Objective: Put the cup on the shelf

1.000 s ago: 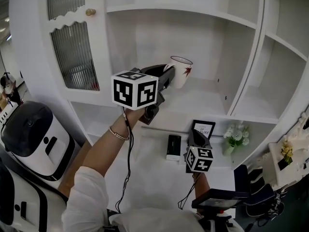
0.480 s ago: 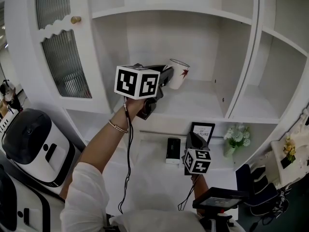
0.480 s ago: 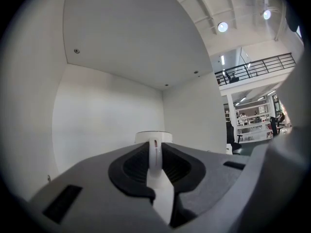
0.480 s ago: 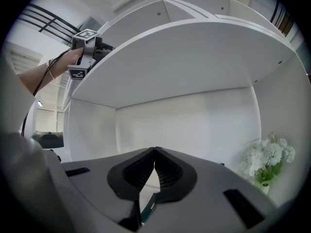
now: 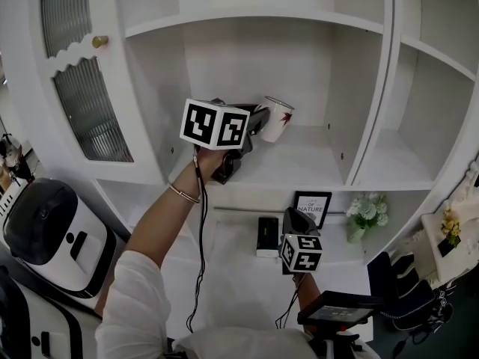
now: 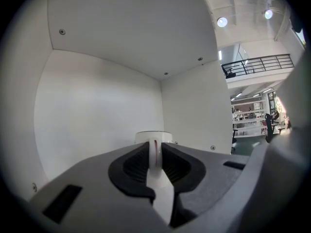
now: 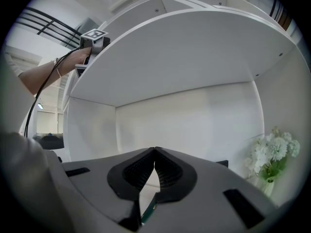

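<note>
- The cup [image 5: 277, 118] is white with a thin dark line round its rim and a red leaf-shaped mark on its side. It is tilted, with its mouth up and leaning toward the back of the compartment.
- It hangs over the left part of the shelf board [image 5: 314, 159], inside the middle compartment. I cannot tell whether its base touches the board.
- My left gripper [image 5: 257, 122] holds it. In the left gripper view, the ribbed black pads are clamped on a narrow white strip of the cup that has a red line down it. The round rim shows just above the pads.
- My left forearm reaches up to the shelf board from below and left, with a bracelet [image 5: 182, 193] at the wrist and a black cable hanging from the gripper.
- My right gripper [image 5: 296, 219] is below the shelf board, in front of the lower compartment. Its jaws are pressed together at the tips with nothing between them.
- Under the shelf board stand a framed sign [image 5: 312, 204], white flowers [image 5: 367, 209] to the right of the sign, and a small dark box [image 5: 267, 234] to its left.
- Left of the shelf board is a cabinet door [image 5: 82, 103] with ribbed glass and a brass knob [image 5: 99, 42].
</note>
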A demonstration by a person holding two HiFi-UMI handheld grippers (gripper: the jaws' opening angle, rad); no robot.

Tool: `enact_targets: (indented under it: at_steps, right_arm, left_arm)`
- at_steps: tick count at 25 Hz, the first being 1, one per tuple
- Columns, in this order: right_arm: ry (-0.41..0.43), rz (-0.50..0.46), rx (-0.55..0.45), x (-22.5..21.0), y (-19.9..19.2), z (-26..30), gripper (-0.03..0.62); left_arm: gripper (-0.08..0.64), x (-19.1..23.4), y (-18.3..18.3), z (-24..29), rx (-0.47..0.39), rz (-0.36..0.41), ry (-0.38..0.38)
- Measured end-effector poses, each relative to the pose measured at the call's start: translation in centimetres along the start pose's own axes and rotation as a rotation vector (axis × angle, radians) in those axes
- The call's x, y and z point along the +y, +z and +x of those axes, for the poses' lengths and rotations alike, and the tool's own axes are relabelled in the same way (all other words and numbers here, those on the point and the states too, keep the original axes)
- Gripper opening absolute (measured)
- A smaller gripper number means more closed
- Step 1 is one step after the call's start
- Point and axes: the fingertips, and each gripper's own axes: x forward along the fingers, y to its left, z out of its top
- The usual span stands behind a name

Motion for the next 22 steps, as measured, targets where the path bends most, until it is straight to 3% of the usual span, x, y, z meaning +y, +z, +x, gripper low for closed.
enact_targets:
  at_steps: [12,22]
  right_arm:
    - [-0.02,0.02,0.006,-0.9,-0.6,0.0,0.023]
    - [-0.015,0.04,-0.001,-0.5,-0.6,-0.2,0.023]
  left_arm:
    - [0.061,0.8,-1.0,0.9,0.011,-0.016,0.005]
    - [0.065,0.9,-1.9,0.1,0.115,0.01,0.047]
